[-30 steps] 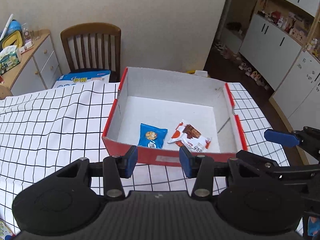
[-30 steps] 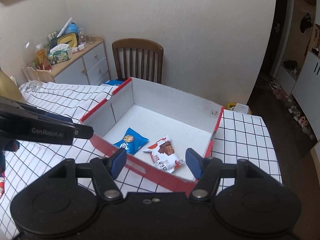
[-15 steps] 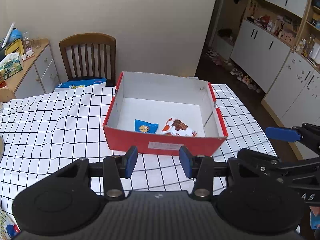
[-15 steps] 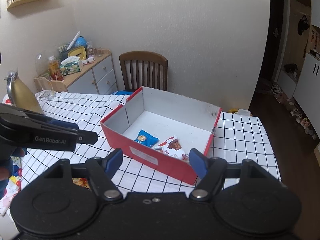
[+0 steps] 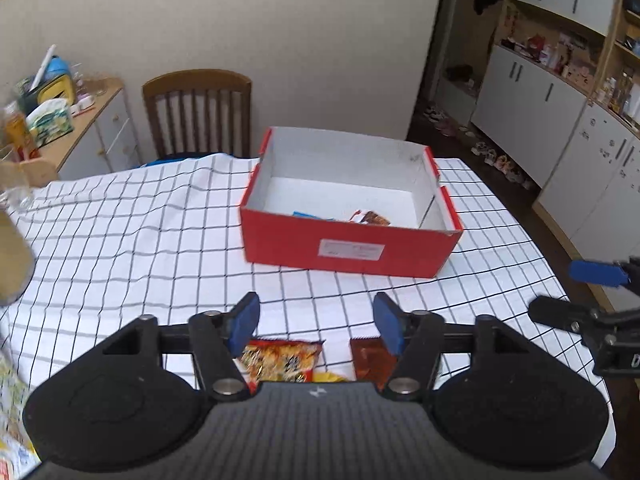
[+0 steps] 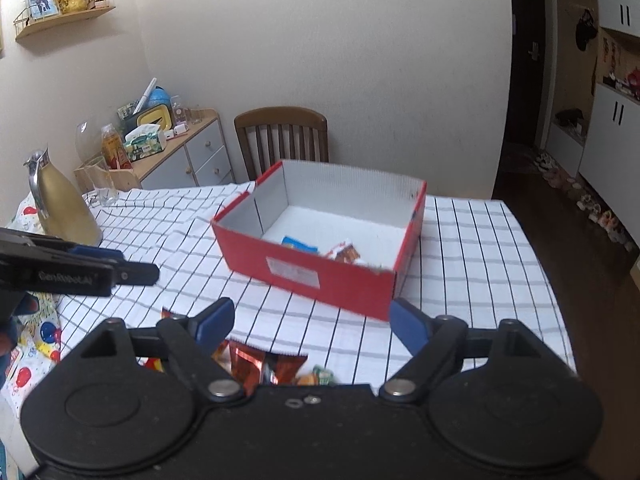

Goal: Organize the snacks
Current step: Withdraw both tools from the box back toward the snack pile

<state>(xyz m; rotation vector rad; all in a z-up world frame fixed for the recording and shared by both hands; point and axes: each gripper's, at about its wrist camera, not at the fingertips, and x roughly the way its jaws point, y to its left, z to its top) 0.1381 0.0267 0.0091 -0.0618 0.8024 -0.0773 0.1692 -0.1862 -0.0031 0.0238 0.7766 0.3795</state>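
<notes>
On the checked tablecloth (image 5: 120, 240), toward twelve o'clock from both cameras, we see the red box (image 5: 352, 246) standing open, white inside. Two snack packets lie on its floor near the front wall: a blue packet (image 6: 299, 243) at about ten o'clock of a red-and-white packet (image 6: 345, 252), the two close together but whether touching we cannot tell.

Our left gripper (image 5: 316, 322) hangs over the near part of the table with its jaws opening and nothing between the blue pads. Below it, at six o'clock, lie an orange snack bag (image 5: 282, 362) and a brown packet (image 5: 370, 362) (both partly hidden by the gripper body).

Our right gripper (image 6: 310, 326) is spread wide, its jaws opening too, holding nothing. A shiny reddish-brown packet (image 6: 256, 364) lies under it. A gold jug (image 6: 60, 204) stands at ten o'clock, and a wooden chair (image 6: 282, 136) sits behind the box.
</notes>
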